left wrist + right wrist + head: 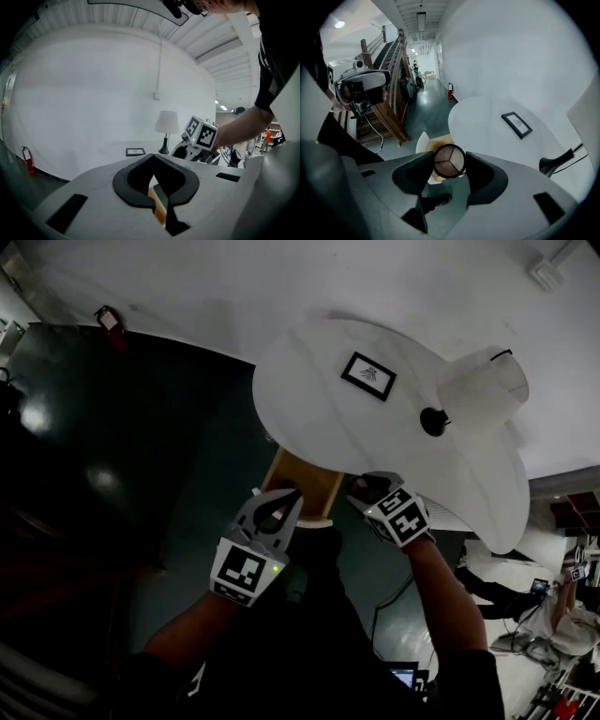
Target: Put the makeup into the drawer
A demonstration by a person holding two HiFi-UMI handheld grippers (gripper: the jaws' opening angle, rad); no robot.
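Note:
A round makeup compact (449, 161) with three shades inside sits clamped between the pads of my right gripper (449, 162). In the head view that gripper (364, 489) hangs at the near edge of the white round table (309, 404), just right of the open wooden drawer (309, 479). The right gripper view shows the drawer (438, 140) below the compact. My left gripper (286, 500) is at the drawer's front left edge. In its own view its pads (140, 199) are closed together, with a strip of the drawer's wood (160, 209) pinched between them.
On the table stand a small black picture frame (368, 375) and a lamp with a white shade (480, 390). A red fire extinguisher (108, 319) stands by the far wall on the dark floor. Wooden stairs (389, 108) rise to the left in the right gripper view.

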